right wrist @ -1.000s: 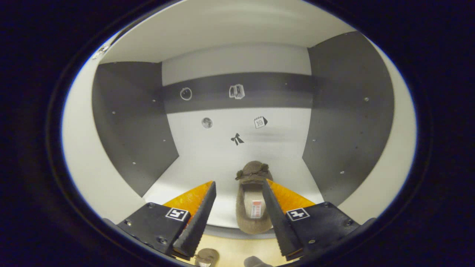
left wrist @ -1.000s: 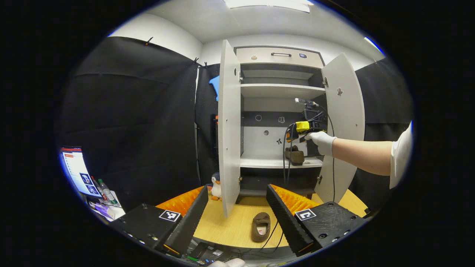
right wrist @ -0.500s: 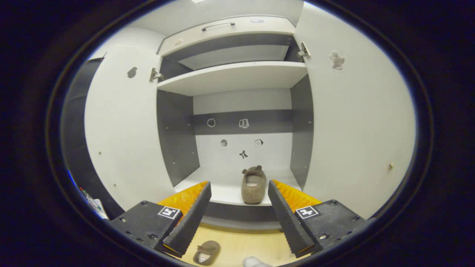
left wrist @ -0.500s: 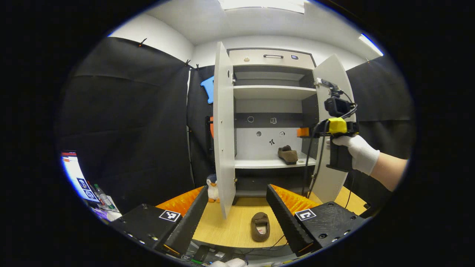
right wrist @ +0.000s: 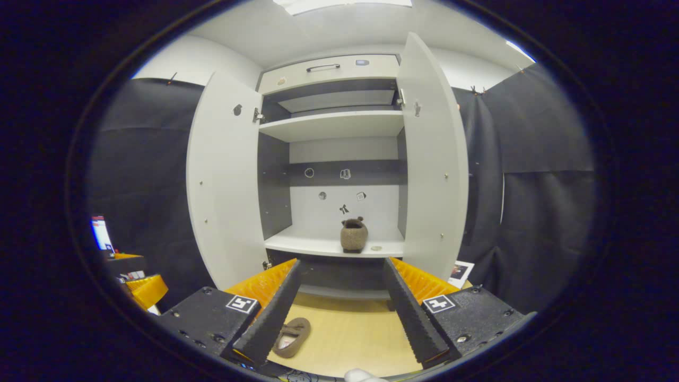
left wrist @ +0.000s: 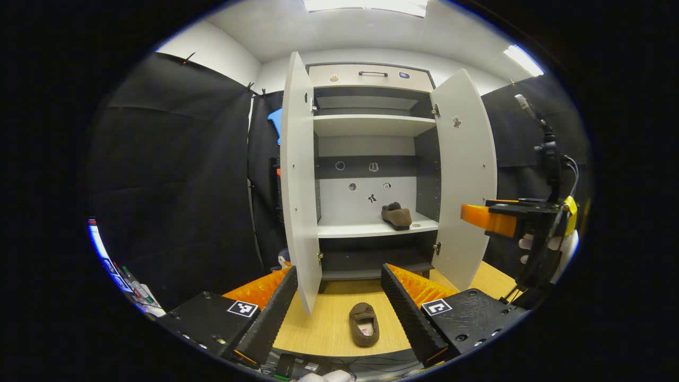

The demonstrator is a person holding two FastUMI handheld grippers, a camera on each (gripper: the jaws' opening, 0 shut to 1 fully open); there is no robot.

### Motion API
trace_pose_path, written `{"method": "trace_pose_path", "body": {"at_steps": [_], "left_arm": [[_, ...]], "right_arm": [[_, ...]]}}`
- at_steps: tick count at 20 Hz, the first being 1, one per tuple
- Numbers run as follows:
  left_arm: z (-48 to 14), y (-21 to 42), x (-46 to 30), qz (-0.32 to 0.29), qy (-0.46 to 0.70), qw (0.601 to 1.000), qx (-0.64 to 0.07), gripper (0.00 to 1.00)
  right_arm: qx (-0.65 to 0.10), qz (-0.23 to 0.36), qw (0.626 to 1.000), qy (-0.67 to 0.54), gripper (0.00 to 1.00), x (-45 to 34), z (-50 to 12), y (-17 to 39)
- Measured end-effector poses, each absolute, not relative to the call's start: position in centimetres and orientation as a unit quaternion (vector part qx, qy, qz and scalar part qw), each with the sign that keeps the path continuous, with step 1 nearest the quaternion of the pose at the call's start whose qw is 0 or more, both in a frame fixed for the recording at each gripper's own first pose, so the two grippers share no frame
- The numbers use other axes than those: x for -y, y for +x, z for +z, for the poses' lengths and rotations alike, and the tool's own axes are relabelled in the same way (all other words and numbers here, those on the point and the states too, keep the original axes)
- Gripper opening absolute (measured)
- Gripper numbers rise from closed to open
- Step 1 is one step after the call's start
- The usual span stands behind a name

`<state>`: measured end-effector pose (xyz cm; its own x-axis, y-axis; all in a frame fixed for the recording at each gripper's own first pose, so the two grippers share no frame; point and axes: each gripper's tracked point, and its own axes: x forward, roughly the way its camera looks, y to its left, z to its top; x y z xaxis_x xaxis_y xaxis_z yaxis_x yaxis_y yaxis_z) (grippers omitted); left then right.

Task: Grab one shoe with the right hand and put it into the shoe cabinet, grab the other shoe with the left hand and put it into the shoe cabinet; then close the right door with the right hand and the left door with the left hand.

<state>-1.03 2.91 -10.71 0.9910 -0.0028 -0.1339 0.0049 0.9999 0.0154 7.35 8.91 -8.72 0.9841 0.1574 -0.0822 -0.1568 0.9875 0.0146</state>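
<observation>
The white shoe cabinet [left wrist: 371, 124] stands with its left door [left wrist: 299, 180] and right door [left wrist: 464, 175] swung open. One brown slipper [left wrist: 396, 215] rests on the middle shelf, also seen from the right gripper view [right wrist: 354, 234]. The other brown slipper [left wrist: 364, 331] lies on the wooden floor in front, between and just beyond my left gripper [left wrist: 339, 307], which is open and empty. My right gripper [right wrist: 339, 310] is open and empty, well back from the cabinet; the floor slipper [right wrist: 290, 337] lies beside its left finger. The right gripper [left wrist: 509, 220] hangs at the far right, held by a gloved hand.
A drawer with a handle [left wrist: 371, 77] tops the cabinet. A small penguin toy [left wrist: 284, 258] stands left of the left door. A screen and bottles [left wrist: 122, 270] sit at the far left. A printed sheet [right wrist: 460, 271] lies right of the cabinet.
My right gripper has drawn back out of the cabinet, leaving the slipper on the middle shelf. In the left gripper view the hand with that gripper moved away to the right.
</observation>
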Motion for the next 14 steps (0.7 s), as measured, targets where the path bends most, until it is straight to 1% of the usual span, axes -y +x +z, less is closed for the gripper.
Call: {"method": "trace_pose_path", "body": {"at_steps": [3, 8, 14], "left_arm": [[-12.6, -0.1, -2.0, -0.012, 0.000, 0.996, -0.084, 0.96], [-15.6, 1.8, -1.3, -0.015, 0.003, 0.995, -0.097, 0.96], [-23.4, 5.6, -1.5, -0.012, -0.010, 0.989, -0.144, 0.96]], "right_arm": [[-0.034, 0.079, 0.996, 0.007, 0.97, -8.2, -9.1, 4.8], [-0.040, 0.065, 0.997, 0.000, 0.98, -6.3, -9.1, 4.0], [-0.066, 0.050, 0.997, -0.004, 0.98, -4.8, -10.6, 3.3]]}}
